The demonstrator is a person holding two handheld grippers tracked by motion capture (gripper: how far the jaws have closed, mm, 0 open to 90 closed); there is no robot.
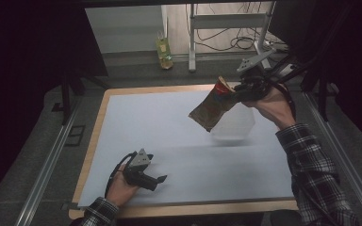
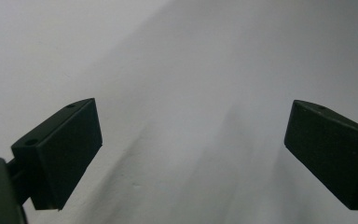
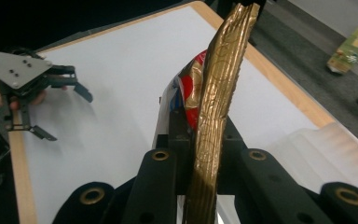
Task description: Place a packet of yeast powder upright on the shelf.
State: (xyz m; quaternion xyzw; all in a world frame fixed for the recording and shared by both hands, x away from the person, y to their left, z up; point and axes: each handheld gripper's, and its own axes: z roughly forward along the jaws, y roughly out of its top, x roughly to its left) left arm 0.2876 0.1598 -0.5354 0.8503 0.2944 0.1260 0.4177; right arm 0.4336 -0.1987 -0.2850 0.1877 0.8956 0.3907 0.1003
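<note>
A crumpled gold and red snack bag (image 1: 213, 106) hangs in the air over the back right of the white table (image 1: 169, 122). My right gripper (image 1: 236, 95) is shut on the bag's crimped top edge. In the right gripper view the flat gold seam (image 3: 216, 107) stands upright, pinched between the black jaws of the right gripper (image 3: 205, 144). My left gripper (image 1: 156, 180) rests low near the front left of the table, held by a hand. In the left gripper view the left gripper (image 2: 191, 154) stands open over bare white surface, nothing between its jaws.
A translucent white plastic piece (image 1: 235, 125) lies on the table under the hanging bag and appears as a ribbed sheet (image 3: 326, 149) in the right gripper view. The table has a wooden rim (image 1: 99, 122). Beyond the far edge, a green bottle (image 1: 164, 49) and metal frame legs (image 1: 192, 42) stand on the floor.
</note>
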